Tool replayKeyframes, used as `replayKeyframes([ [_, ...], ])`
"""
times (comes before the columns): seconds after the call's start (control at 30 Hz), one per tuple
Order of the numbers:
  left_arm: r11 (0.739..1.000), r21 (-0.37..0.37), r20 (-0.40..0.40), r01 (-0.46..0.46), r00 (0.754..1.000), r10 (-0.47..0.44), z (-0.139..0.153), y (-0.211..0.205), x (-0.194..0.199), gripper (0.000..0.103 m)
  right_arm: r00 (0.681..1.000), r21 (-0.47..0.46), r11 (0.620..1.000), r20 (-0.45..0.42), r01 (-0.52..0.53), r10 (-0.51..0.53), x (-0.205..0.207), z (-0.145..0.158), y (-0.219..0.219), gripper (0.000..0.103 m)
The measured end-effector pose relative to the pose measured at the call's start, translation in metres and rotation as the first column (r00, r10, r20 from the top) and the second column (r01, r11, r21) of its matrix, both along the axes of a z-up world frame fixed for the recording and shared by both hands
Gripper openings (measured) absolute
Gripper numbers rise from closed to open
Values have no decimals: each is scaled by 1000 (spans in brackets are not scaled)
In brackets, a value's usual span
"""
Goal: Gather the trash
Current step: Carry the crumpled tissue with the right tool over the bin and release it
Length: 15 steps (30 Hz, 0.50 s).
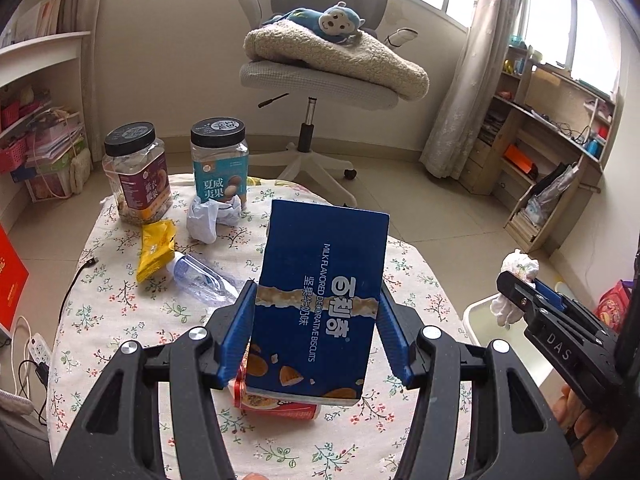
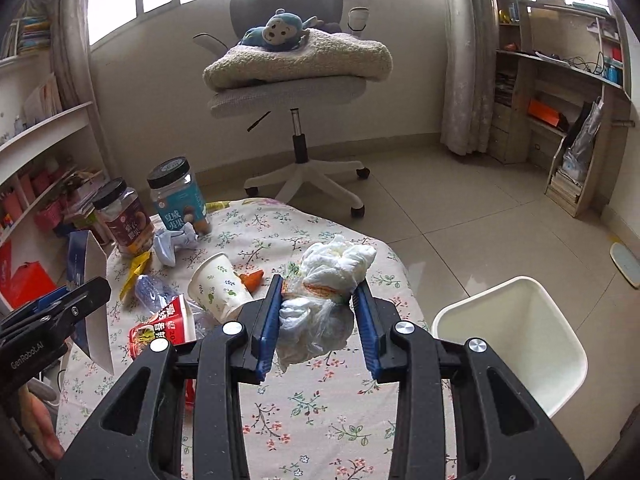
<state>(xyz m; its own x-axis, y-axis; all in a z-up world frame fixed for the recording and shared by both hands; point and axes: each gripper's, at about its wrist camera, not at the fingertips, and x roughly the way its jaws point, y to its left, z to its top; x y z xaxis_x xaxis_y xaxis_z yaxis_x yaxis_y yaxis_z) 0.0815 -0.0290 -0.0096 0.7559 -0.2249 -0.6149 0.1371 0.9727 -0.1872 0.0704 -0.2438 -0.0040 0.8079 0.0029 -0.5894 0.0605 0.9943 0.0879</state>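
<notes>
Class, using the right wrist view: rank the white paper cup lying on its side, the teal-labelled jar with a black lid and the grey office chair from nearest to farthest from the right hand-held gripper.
1. White paper cup lying on its side, just left of the right hand-held gripper.
2. Teal-labelled jar with a black lid, far left on the table.
3. Grey office chair, beyond the table.

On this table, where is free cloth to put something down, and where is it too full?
Free: the floral tablecloth near the camera and along its right edge beside the white bin. Crowded: the left side, from the two jars down past the paper cup to the red carton.
</notes>
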Motion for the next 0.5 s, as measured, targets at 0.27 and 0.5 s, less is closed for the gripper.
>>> replayKeyframes([
  [0.27,999,1,0,44,999,-44,-3,-28,4,57,996,-18,996,-23,87,-87,-1,-3,-36,33],
  [0.5,996,1,-9,90,996,-90,-8,-58,7,57,977,-26,979,-63,202,-203,-1,-9,-83,33],
])
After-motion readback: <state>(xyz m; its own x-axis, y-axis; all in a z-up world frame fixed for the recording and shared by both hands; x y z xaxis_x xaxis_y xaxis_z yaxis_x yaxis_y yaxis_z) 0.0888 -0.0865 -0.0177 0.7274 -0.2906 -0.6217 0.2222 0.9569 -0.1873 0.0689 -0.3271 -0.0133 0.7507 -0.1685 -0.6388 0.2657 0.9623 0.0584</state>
